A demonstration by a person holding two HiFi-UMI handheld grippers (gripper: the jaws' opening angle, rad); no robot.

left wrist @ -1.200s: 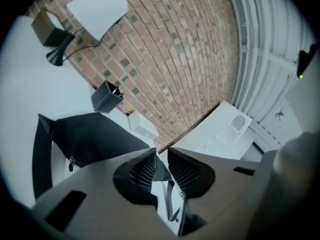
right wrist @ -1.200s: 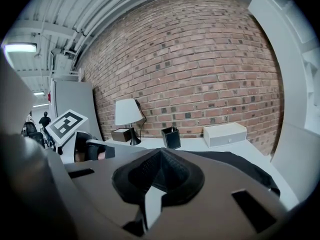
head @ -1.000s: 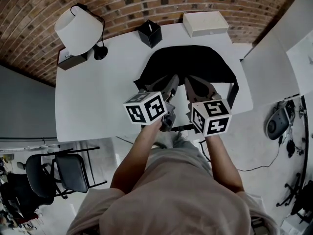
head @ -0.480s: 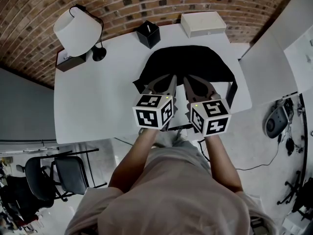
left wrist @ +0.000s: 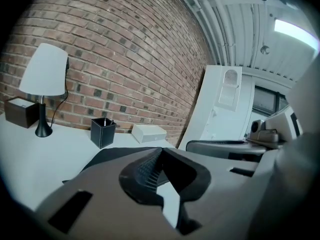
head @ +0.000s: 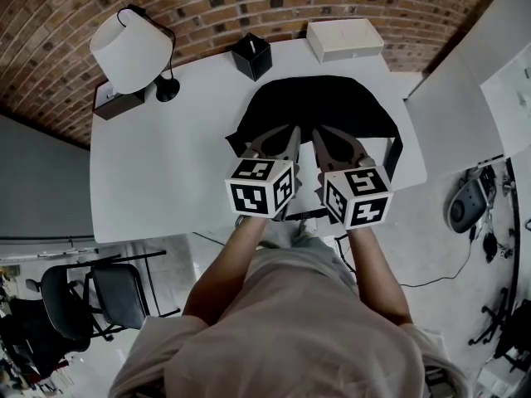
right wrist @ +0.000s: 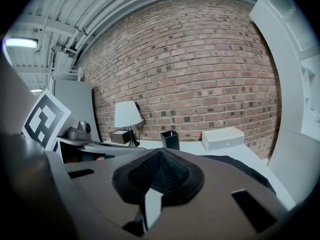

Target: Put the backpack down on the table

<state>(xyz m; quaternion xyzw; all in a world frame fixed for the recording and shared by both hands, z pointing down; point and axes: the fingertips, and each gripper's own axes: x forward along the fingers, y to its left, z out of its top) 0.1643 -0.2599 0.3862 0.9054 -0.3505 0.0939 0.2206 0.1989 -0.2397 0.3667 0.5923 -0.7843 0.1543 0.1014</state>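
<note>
The black backpack (head: 332, 106) lies flat on the white table (head: 166, 164), toward its right half, with a strap hanging at the right edge. Both grippers hover side by side over the pack's near edge, pointing away from me. My left gripper (head: 289, 133) is shut with nothing between its pads. My right gripper (head: 322, 133) is shut and empty too. In the left gripper view the closed tips (left wrist: 160, 151) sit above the dark fabric of the backpack (left wrist: 107, 156). The right gripper view shows the closed tips (right wrist: 159, 151) with the backpack (right wrist: 240, 166) beyond them.
A white lamp (head: 131, 52) and a small brown box (head: 116, 104) stand at the table's far left corner. A black pen holder (head: 252, 56) and a white box (head: 344, 40) sit along the brick wall. Black chairs (head: 116, 293) stand at lower left, a white panel (head: 456, 114) at right.
The left gripper has rolled upright, so its marker cube now faces differently, and its jaws have closed. The right gripper and the backpack have stayed where they were.
</note>
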